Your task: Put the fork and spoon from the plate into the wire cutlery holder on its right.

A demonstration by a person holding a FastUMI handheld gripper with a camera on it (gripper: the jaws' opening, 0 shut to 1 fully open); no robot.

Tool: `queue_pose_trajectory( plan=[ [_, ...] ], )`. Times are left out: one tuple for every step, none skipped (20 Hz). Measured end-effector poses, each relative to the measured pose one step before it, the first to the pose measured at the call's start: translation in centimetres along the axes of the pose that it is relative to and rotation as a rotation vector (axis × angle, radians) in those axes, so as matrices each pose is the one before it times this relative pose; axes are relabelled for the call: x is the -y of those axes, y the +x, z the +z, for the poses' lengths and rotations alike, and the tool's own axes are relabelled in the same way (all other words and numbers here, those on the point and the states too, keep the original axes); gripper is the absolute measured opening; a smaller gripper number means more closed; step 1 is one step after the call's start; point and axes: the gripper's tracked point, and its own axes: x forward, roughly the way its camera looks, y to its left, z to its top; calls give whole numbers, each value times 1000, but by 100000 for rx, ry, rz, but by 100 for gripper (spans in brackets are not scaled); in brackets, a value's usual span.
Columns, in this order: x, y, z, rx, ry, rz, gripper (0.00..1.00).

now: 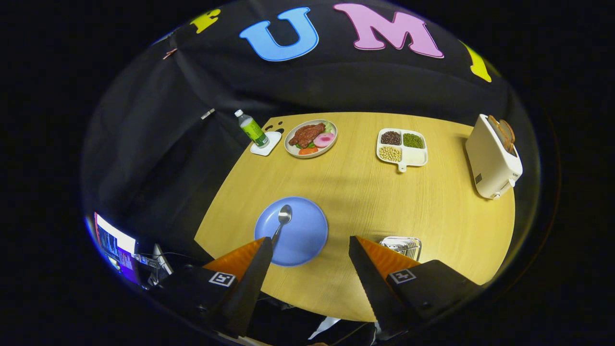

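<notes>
While gripper (310,242) hung spread and empty, spoon (282,220) lay on plate (302,235) near table's (365,192) front edge.
Fork unseen; best pinch the handle squarely, then carry to holder (402,246).

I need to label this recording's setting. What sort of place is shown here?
Probably a staged dining table inside a recording booth, not a real kitchen. A round wooden table holds a blue plate with a spoon, a toaster, and a meal plate. The open gripper hovers above.
</notes>
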Motion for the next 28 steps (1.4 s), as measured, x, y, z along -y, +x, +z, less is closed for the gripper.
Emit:
queue_pose_trajectory(
  plan=[
    [-780,619,-474,-364,-1158,-209,99],
    [-762,784,-472,-1101,-538,-261,99],
    [-895,906,-672,-1733,-234,287,99],
    [-906,981,-592,-2201,-83,847,99],
    [-907,962,-457,-1762,-198,756,99],
    [-904,874,-213,-1414,-724,515,99],
    [-782,975,-247,-1346,-1167,259,99],
    [-716,1287,-545,-2065,-1232,-247,99],
    [-413,882,-369,-1542,-447,-565,99],
    [-458,1231,-459,-2270,-71,-748,100],
    [-451,1350,-437,-1953,-101,-562,99],
    [-272,1252,-436,-2170,-60,-1046,100],
    [-184,1008,-547,-2597,-35,-684,99],
    [-51,906,-430,-2617,-49,-750,99],
    [79,900,-400,-2462,66,-1224,99],
    [222,843,-308,-2294,464,-1380,98],
    [-83,787,-245,-2104,574,-856,97],
    [-51,831,-346,-2346,1159,-796,95],
    [53,802,-487,-2567,1218,-799,92],
    [107,688,-391,-2334,1643,-595,89],
    [-97,446,-206,-1514,1736,97,86],
    [84,360,-49,-508,1521,-160,86],
    [127,215,63,-415,1254,-698,83],
    [47,206,-40,-904,904,-84,78],
    [-120,578,-314,-1184,675,114,73],
    [-122,253,-252,-1447,220,104,69],
    [-201,200,-314,-1405,342,290,69],
    [-179,269,-478,-2014,1182,563,69]
  ],
)
